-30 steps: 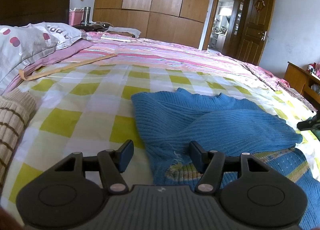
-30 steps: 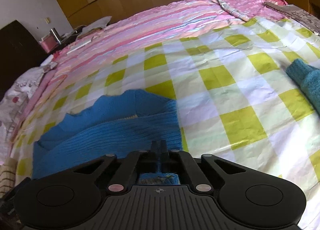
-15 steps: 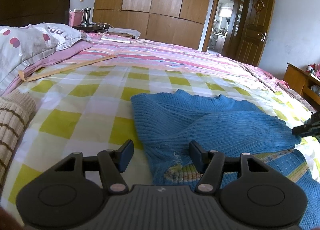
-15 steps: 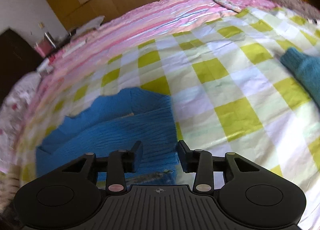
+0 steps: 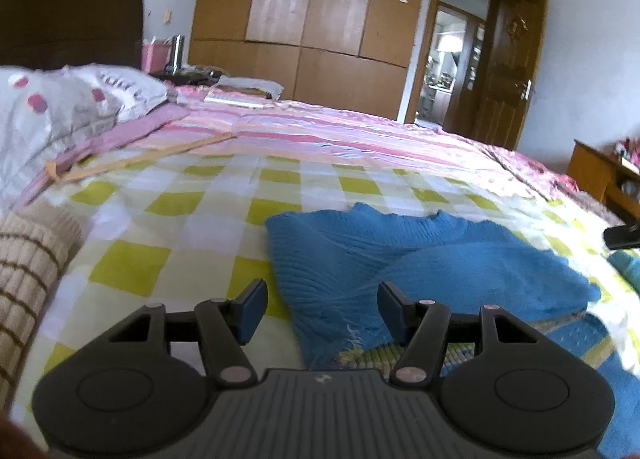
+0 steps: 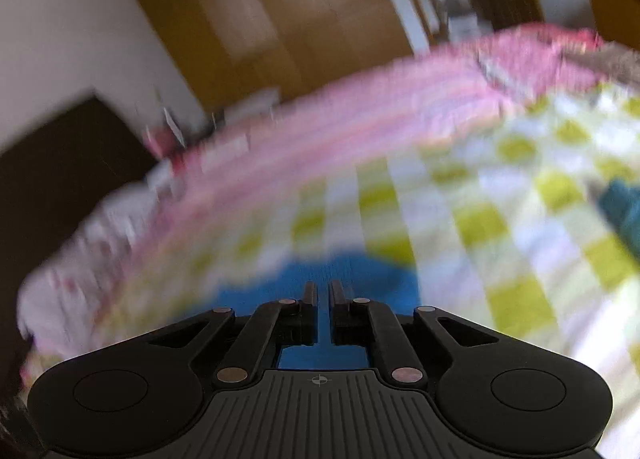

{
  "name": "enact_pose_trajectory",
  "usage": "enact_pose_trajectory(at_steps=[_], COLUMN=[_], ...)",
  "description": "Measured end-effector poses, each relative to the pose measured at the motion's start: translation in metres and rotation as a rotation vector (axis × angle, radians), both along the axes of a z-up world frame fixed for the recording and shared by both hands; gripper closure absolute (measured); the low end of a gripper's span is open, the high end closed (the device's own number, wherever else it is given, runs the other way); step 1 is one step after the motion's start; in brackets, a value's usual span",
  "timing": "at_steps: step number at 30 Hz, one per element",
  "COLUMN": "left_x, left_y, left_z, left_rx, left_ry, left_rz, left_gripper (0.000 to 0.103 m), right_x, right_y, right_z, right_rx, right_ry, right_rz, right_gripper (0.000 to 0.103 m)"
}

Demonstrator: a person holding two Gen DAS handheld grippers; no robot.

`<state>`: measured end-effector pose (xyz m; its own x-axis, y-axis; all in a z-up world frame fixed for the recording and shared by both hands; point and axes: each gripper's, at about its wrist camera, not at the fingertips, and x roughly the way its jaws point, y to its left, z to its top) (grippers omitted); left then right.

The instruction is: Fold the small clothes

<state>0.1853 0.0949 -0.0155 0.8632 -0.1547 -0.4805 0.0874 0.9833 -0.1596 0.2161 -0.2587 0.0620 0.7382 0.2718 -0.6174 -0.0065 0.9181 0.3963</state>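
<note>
A small blue knitted sweater (image 5: 420, 271) lies partly folded on the yellow-and-white checked bed cover (image 5: 192, 235). My left gripper (image 5: 322, 307) is open and empty, low over the sweater's near left edge. In the blurred right wrist view my right gripper (image 6: 323, 289) has its fingers almost together with a thin gap and nothing visible between them, above the sweater (image 6: 340, 279). The right gripper's tip also shows at the right edge of the left wrist view (image 5: 622, 236).
A beige striped knit (image 5: 28, 259) lies at the left edge. A spotted pillow (image 5: 60, 107) sits at the far left. A teal garment (image 6: 624, 211) lies to the right. A wardrobe (image 5: 320, 19), a door and a wooden side table (image 5: 600, 179) stand behind the bed.
My right gripper opened and let go of the sweater's edge, then closed again nearly empty while lifting and swinging fast. My left gripper stayed open and rose slightly.
</note>
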Motion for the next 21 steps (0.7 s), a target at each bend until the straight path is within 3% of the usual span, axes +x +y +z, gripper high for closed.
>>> enact_pose_trajectory(at_steps=[4,10,12,19,21], left_x=[0.001,0.002,0.001,0.002,0.001], left_y=[-0.007,-0.008,-0.006,-0.002,-0.006], left_z=[-0.002,-0.003,-0.001,0.000,-0.001], left_rx=[0.017,0.023,0.021,-0.010,-0.001], left_ry=[0.009,0.027,0.020,0.037,0.040], left_rz=[-0.040,-0.070,-0.070,-0.084,-0.096], left_gripper=[0.038,0.038,0.038,0.038,0.038], right_x=[0.026,0.076,0.081,0.038,0.025], right_y=[0.030,0.111,0.128,0.138,0.135], right_z=[-0.017,-0.030,-0.041,-0.053,-0.051], right_rx=[-0.010,-0.130,-0.169,-0.242,-0.273], right_ry=[0.047,0.095,0.132,0.326,0.325], right_rz=[0.079,0.367,0.413,0.616,0.620], right_gripper=[0.090,0.090,0.090,0.090,0.090])
